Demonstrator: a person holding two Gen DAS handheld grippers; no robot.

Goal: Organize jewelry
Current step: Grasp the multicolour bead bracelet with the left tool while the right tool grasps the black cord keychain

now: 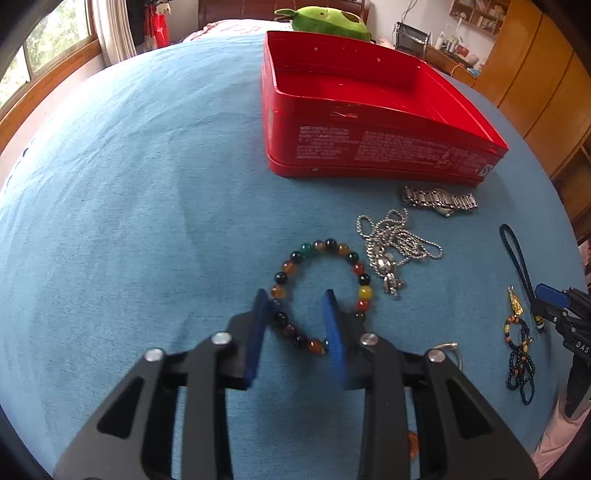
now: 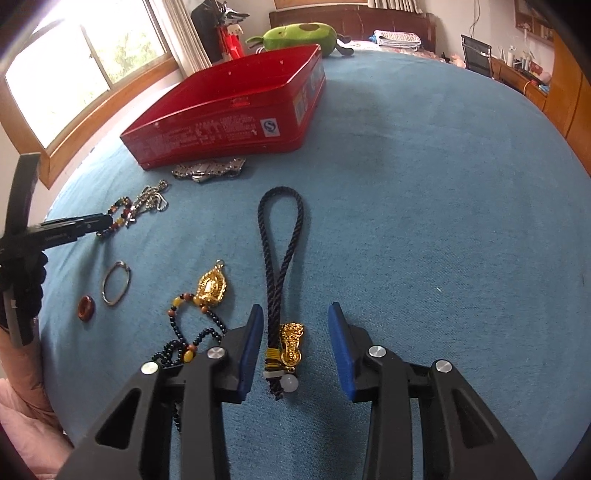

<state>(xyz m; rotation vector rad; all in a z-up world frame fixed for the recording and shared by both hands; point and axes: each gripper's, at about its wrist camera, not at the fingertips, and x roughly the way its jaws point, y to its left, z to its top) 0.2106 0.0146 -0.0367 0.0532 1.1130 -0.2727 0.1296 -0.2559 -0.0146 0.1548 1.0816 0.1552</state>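
An open red tin box (image 1: 369, 147) stands on the blue cloth (image 1: 129, 203), also in the right wrist view (image 2: 221, 125). My left gripper (image 1: 295, 299) is open, its jaws straddling the near left arc of a multicoloured bead bracelet (image 1: 354, 262). My right gripper (image 2: 295, 314) is open, its jaws either side of a dark braided cord (image 2: 280, 236) with a gold charm (image 2: 291, 343). A silver chain necklace (image 1: 395, 243), a steel watch (image 1: 439, 201) and a dark bead necklace with a gold pendant (image 2: 210, 288) lie nearby.
A metal ring (image 2: 116, 282) and a small red ring (image 2: 85, 306) lie at the left of the right wrist view. A green plush toy (image 2: 299, 35) sits behind the box. A window (image 2: 74, 74) is at left, wooden cabinets (image 1: 535, 74) at right.
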